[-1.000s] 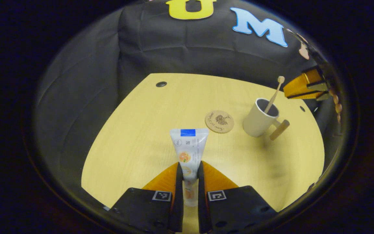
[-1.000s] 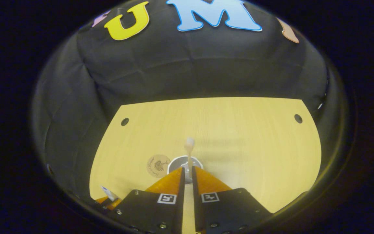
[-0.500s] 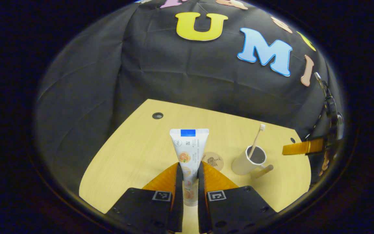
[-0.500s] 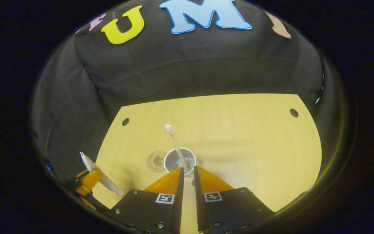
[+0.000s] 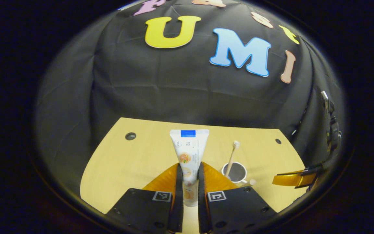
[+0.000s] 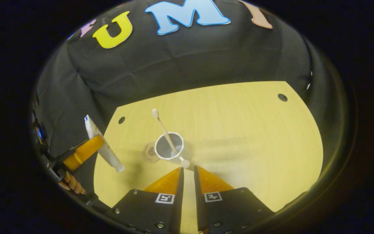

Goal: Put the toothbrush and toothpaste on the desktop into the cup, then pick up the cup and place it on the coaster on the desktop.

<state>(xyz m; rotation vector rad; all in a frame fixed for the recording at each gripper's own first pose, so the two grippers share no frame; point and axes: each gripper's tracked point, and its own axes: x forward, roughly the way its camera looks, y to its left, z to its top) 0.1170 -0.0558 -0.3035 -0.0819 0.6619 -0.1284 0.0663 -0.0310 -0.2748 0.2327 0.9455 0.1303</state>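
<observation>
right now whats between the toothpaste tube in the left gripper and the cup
Nothing but bare desktop and air: in the right gripper view the toothpaste tube, held by the left gripper, hangs left of the cup, apart from it.

black gripper housings (image 5: pixel 190 208) with square coded markers (image 6: pixel 164 198), screws, and tapering fingers (image 6: pixel 170 182).

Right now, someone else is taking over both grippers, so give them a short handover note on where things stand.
Left gripper: shut on the toothpaste, held off the desktop, cap end down.
Right gripper: fingers close together, nothing between them, hanging just short of the cup.
Done: the toothbrush leans in the cup, head up.
The cup stands beside the coaster, partly hiding it from the right gripper view.
Left: lower the toothpaste into the cup, then lift the cup onto the coaster.
</observation>
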